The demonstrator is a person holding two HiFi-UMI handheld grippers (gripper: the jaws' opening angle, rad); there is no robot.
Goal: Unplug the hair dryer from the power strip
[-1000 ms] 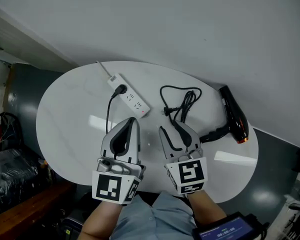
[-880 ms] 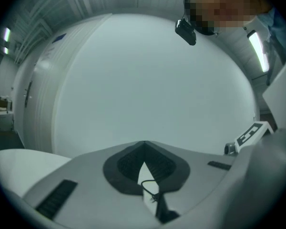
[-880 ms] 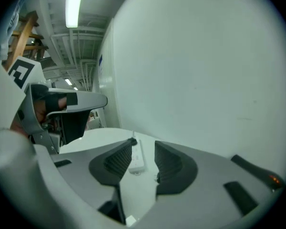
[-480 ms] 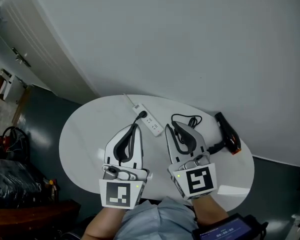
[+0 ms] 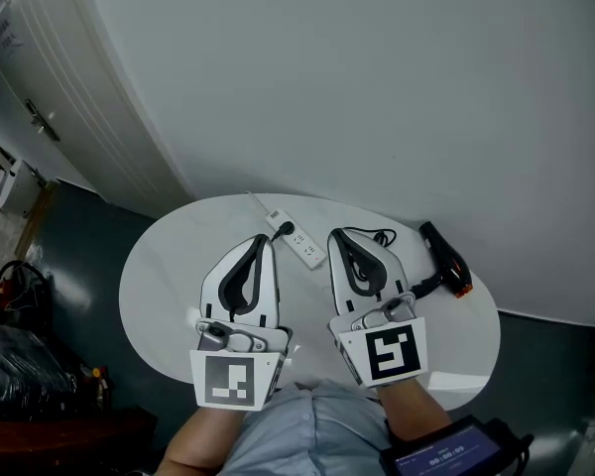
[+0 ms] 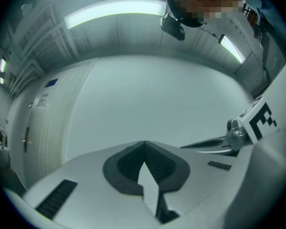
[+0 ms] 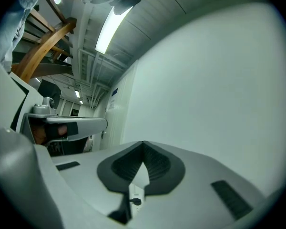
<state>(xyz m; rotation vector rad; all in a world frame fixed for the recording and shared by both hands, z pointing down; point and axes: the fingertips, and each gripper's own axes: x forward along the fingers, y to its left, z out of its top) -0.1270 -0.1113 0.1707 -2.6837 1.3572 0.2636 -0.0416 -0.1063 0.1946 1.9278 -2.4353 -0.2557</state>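
right tongs (image 5: 338, 235) risen (just closed empty), hair dryer (image 5: 444, 257) to right

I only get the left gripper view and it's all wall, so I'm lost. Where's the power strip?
Observer: The strip lies on the table; in the head view it shows between the tips of the two raised grippers.
Operator: Anything plugged into it?
Observer: One black plug sits near its far end.
Operator: And the dryer?
Observer: The dryer lies near the table's right edge, apart from the strip.
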